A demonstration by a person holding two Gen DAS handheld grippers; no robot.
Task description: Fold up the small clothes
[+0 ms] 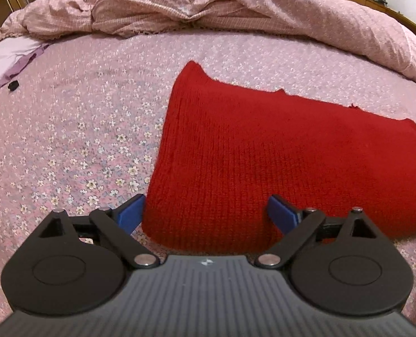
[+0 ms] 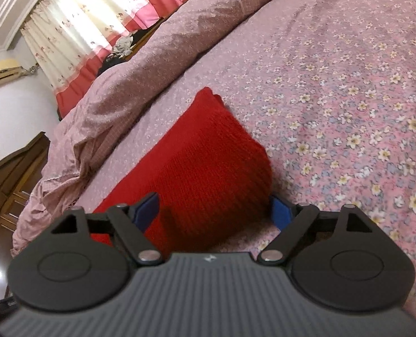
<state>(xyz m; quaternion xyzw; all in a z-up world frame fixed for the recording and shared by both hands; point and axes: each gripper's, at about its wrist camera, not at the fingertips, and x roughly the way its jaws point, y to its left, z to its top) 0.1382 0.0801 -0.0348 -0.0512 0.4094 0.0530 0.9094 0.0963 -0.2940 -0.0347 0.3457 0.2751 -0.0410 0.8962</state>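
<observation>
A red knit (image 1: 264,151) lies folded flat on the floral bed (image 1: 67,140), with a rumpled pink quilt (image 1: 208,8) heaped behind it and curtains (image 2: 76,28) beyond. Nothing blocks either gripper. The left gripper (image 1: 208,213) tilts down over the knit's near corner, fingers (image 1: 130,213) spread wide, pinching nothing. The right gripper (image 2: 215,210) straddles another corner, fingers (image 2: 281,213) likewise apart.

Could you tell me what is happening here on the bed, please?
A person is folding a red knit garment on a floral bedsheet, with a claw in each hand. The garment lies flat and looks already folded. The left claw and the right claw are both open at its near edge, each straddling a near corner without pinching it. A rumpled pink quilt is piled along the far side.
</observation>
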